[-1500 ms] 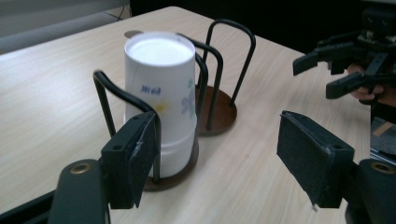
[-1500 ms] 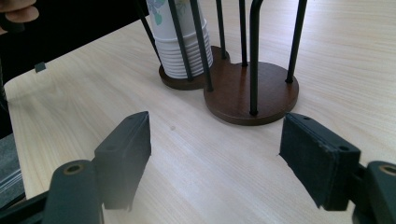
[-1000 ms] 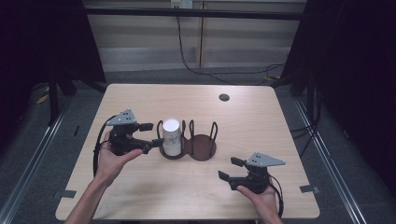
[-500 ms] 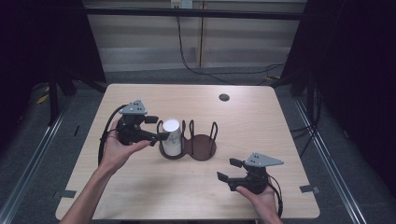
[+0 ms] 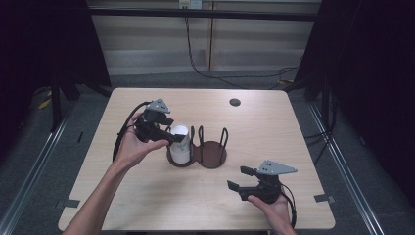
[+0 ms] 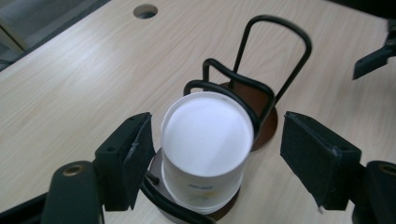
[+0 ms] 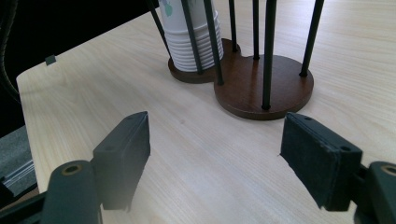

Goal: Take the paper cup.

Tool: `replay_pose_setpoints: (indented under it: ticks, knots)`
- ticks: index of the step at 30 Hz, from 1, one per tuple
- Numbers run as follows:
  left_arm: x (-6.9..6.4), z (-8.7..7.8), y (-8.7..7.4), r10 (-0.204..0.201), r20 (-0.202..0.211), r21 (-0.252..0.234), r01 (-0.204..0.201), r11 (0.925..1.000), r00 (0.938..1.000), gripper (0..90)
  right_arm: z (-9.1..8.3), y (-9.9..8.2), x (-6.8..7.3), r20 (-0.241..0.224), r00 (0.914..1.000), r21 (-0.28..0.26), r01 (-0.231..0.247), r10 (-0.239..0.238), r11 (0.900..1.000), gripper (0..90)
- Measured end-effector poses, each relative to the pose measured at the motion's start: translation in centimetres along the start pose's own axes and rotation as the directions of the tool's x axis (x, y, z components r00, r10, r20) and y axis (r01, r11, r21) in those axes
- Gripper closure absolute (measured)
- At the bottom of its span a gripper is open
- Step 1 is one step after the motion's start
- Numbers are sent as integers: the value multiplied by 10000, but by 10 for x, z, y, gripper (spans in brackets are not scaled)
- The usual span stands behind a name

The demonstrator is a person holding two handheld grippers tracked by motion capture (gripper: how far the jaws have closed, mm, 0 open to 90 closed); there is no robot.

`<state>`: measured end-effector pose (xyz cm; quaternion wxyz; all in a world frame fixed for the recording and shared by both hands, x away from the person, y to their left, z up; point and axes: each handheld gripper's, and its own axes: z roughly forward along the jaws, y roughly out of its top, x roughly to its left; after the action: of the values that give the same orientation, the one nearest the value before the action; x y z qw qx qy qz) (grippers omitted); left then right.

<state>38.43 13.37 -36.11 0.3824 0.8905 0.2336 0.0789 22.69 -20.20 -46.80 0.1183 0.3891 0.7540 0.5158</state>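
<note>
A stack of white paper cups point(image 5: 179, 143) stands upside down in the left ring of a dark two-ring cup holder point(image 5: 212, 155) near the middle of the pale wooden surface point(image 5: 274, 127). Thin black wire loops rise around each ring, and the right ring holds nothing. The left gripper point(image 5: 172, 138) is held just above and to the left of the stack, its jaws apart and reaching toward the top of the cups; in the left gripper view the stack point(image 6: 205, 149) sits between the two open jaws, nearer the left one, with a gap on either side, so the pads are not touching it. The right gripper point(image 5: 241, 178) hovers low over the near right part of the surface, well apart from the holder, with its jaws spread wide and closed on nothing. From the right gripper view the holder's brown base point(image 7: 261, 81) and the ribbed rims of the nested cups point(image 7: 194, 42) lie ahead between the open jaws. A small round hole point(image 5: 235, 102) sits in the surface near its far edge.
</note>
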Motion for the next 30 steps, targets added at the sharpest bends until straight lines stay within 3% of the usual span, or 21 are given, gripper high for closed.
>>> replay_pose_setpoints:
  ticks: [2, 6, 12, 15, 18, 24, 30]
  knots:
    - [1, 3, 0, -131, 42, 29, 131, 9999, 9999, 245, 0, 0, 0, -21, 10000, 22, 4, -4, 10000, 238]
    - [1, 7, 2, 191, -131, 465, -184, 9987, 9997, 258, 0, 0, 0, 67, 10000, -16, 16, -16, 10000, 241]
    - [0, 12, 4, 206, -369, 776, -177, 9968, 9991, 267, 0, -1, 0, 20, 10000, 45, -17, 17, 10000, 239]
    - [2, 14, 4, 446, -330, 1046, -409, 9937, 9985, 270, 1, -1, 0, 16, 10000, 68, 25, -25, 10000, 239]
    - [1, 16, 4, 245, -409, 980, -204, 9950, 9989, 275, 1, -1, 0, 47, 10000, 88, 22, -22, 10000, 241]
    - [1, 18, 4, 518, -386, 1170, -469, 9920, 9979, 348, 1, -1, 0, 50, 10000, 78, 12, -13, 10000, 241]
    - [0, 19, 4, 636, -412, 1312, -577, 9897, 9971, 356, 1, -1, 0, 31, 10000, 67, 3, -3, 10000, 240]
